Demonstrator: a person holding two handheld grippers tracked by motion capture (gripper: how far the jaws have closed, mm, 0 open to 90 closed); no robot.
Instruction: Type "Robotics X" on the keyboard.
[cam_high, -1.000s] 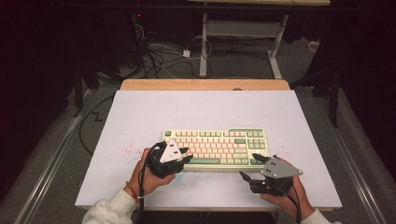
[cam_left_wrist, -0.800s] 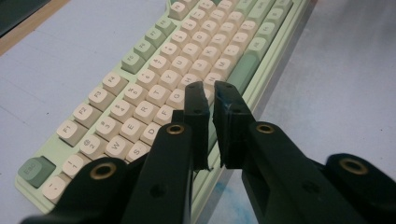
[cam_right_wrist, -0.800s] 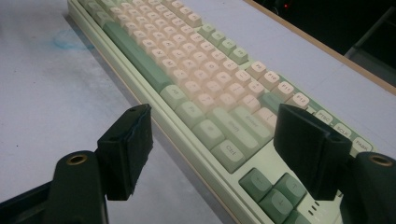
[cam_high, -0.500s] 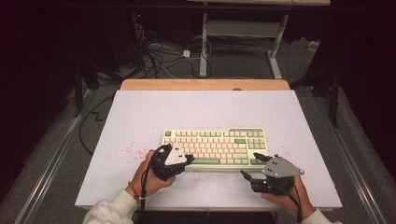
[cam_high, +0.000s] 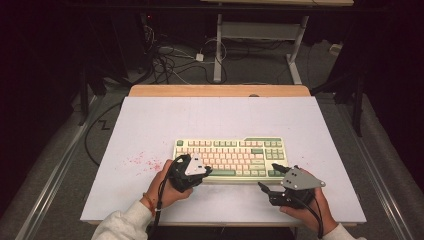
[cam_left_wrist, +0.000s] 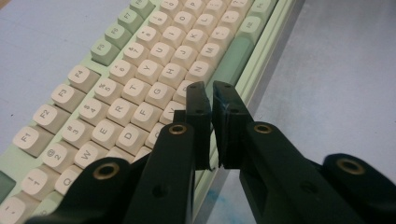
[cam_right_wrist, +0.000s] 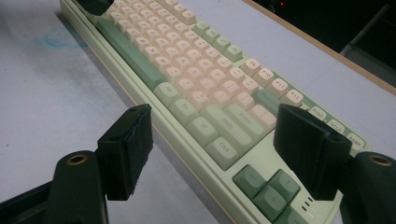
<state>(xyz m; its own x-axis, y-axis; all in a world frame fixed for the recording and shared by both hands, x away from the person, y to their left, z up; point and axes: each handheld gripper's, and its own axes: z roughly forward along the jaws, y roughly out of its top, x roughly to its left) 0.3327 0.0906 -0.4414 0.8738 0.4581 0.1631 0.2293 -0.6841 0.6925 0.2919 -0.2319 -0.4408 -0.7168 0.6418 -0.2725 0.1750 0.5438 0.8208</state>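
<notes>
High view: keyboard (cam_high: 230, 157) lies flat on white desk (cam_high: 150, 125), toward near edge, right of centre. Left hand-held gripper (cam_high: 189, 172) over keyboard's near-left corner. Right hand-held gripper (cam_high: 280, 187) on desk just before keyboard's near-right corner. Red speckles (cam_high: 142, 161) on desk left of keyboard.

Left gripper view: left hand-held gripper (cam_left_wrist: 212, 100) narrow, jaws almost together with thin slit between, tips above bottom key row beside green spacebar (cam_left_wrist: 232, 58).

Right gripper view: right hand-held gripper (cam_right_wrist: 212, 135) wide apart, jaws straddling keyboard's corner near Ctrl key (cam_right_wrist: 224, 150) and arrow keys (cam_right_wrist: 266, 184).
</notes>
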